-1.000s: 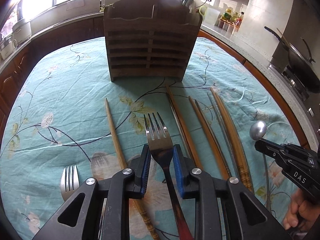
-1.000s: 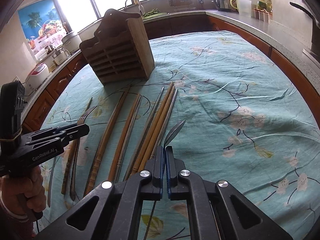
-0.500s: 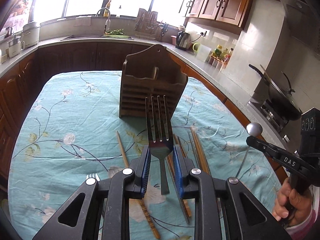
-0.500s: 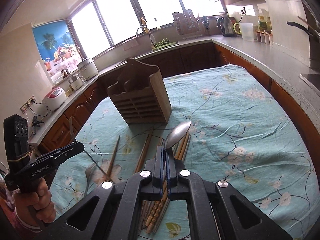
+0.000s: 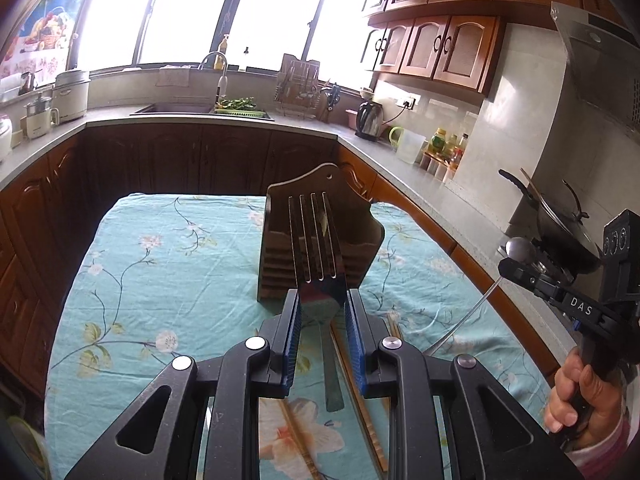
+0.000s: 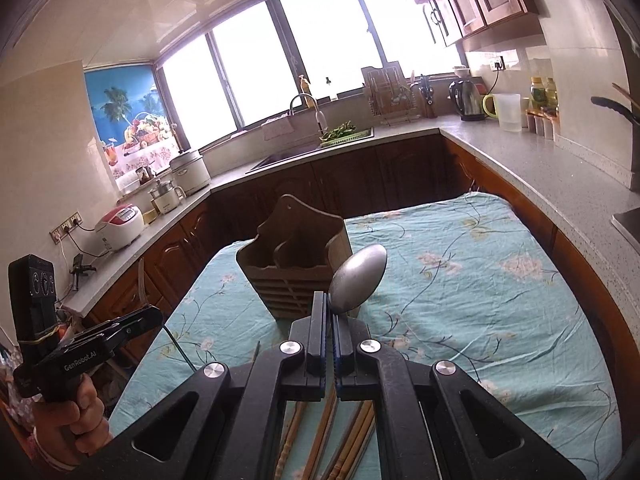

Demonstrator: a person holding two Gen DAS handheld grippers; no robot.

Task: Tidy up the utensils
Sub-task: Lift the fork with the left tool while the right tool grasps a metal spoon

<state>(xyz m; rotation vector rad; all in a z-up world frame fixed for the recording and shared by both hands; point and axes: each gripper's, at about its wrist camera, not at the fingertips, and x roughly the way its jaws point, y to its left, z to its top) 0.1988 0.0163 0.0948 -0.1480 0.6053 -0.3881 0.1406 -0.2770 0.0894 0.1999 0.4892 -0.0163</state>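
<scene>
My left gripper (image 5: 323, 300) is shut on a steel fork (image 5: 314, 240), tines pointing up and away, lifted above the table in front of the wooden utensil holder (image 5: 360, 236). My right gripper (image 6: 330, 308) is shut on a steel spoon (image 6: 358, 278), its bowl raised in front of the wooden utensil holder (image 6: 290, 268). In the left wrist view the right gripper (image 5: 516, 268) shows at the right edge with the spoon (image 5: 518, 249). The left gripper (image 6: 148, 316) appears at the lower left of the right wrist view. Several chopsticks (image 5: 360, 380) lie on the cloth below.
A teal flowered tablecloth (image 6: 460, 300) covers the table. Dark wooden cabinets and a grey counter (image 5: 200, 120) ring it, with a sink, kettle (image 5: 369, 122) and a wok (image 5: 560, 224) on the stove at right. A hand (image 5: 580, 396) grips the right tool.
Both grippers rose off the cloth and tilted up, lifting the fork and the spoon. The holder now stands behind their tips, and the chopsticks dropped low in both views.
</scene>
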